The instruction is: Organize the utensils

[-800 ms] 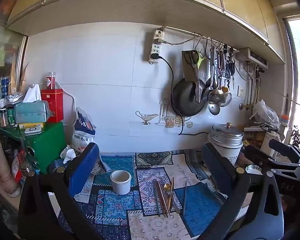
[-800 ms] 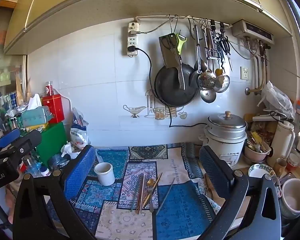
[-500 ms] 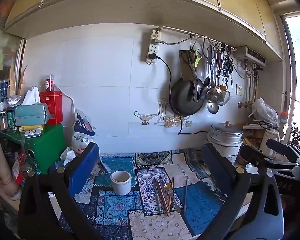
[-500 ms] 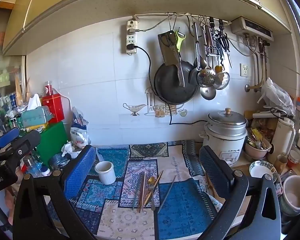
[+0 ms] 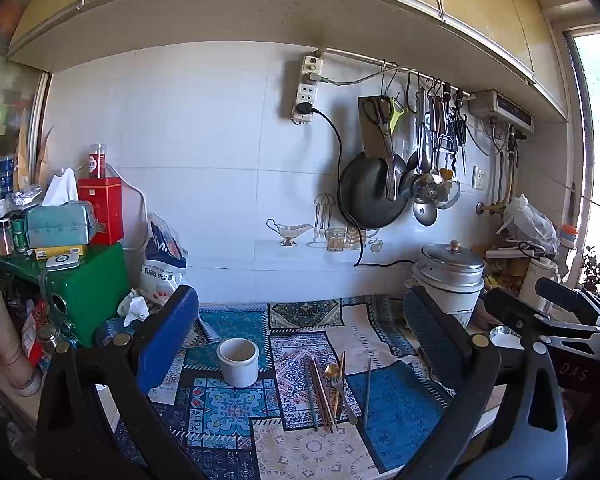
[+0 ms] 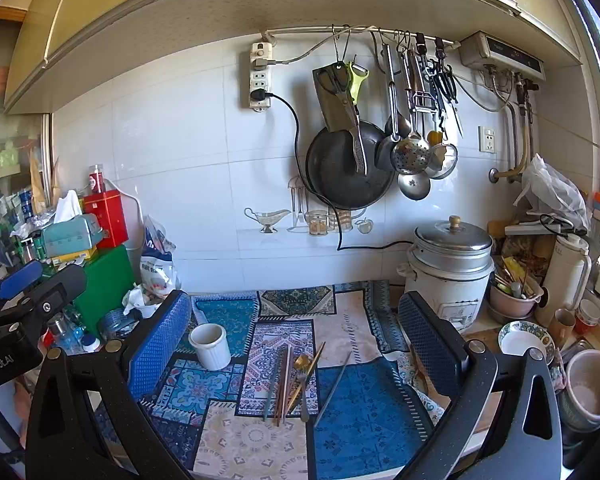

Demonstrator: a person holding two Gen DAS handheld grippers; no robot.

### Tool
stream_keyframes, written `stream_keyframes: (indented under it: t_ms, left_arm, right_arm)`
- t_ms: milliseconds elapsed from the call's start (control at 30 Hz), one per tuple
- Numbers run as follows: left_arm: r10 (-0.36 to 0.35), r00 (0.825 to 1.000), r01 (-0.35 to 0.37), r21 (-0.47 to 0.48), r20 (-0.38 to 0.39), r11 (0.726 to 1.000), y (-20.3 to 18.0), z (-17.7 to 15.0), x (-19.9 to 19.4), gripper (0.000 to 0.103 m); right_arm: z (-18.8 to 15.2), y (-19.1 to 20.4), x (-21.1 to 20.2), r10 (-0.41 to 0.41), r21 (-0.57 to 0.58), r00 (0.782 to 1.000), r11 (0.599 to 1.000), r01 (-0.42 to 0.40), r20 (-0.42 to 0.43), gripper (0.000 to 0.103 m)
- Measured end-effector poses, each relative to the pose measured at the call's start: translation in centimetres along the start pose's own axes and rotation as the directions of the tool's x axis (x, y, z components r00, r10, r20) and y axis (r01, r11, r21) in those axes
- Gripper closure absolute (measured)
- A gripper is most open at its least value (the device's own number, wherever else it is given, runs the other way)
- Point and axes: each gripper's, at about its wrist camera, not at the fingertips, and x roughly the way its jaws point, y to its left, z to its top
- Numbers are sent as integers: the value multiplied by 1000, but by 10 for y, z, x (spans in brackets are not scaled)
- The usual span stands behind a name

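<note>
Kitchen counter against a white tiled wall, covered by a patchwork cloth (image 6: 360, 412) in blues and creams. Lying loose on the cloth is a small cluster of utensils (image 6: 290, 380): several chopsticks, a gold-coloured spoon and a fork, side by side with their ends towards the camera, and one more thin stick (image 6: 334, 384) lying apart just right of the cluster. Left of the utensils, on the same cloth and clear of them, stands a white ceramic cup (image 6: 210, 344), upright and apparently empty.

Both tools hang above the near edge of the counter, tilted slightly down. The left gripper (image 5: 296, 344) has its jaws spread as wide as they go with nothing between them; the right gripper (image 6: 294, 344) is the same, fully spread and holding nothing. Neither touches anything.

No utensil has gone into the cup yet, so the work seems to be at its very start, in the approach. The next move probably calls for one gripper to drop to the cloth, close on a single thin utensil, and carry it left to the cup. The pieces lie flat and close together, which may make picking one alone awkward.

Right of the utensils, a metal-lidded rice cooker (image 6: 450, 276) stands at the back of the counter, with bowls and a thermos beyond it. Left of the cup sit a green box (image 6: 104, 280) and a plastic bag (image 6: 158, 264). Nothing lies between utensils and cup.
</note>
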Motion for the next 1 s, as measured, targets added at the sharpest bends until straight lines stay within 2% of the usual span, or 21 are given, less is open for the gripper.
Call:
stream_keyframes:
  t_ms: [1000]
  left_arm:
    - [7, 1000, -7, 7, -12, 1000, 2, -2, 10, 0]
  right_arm:
    - [3, -4, 5, 15, 7, 1000, 1000, -15, 2, 0]
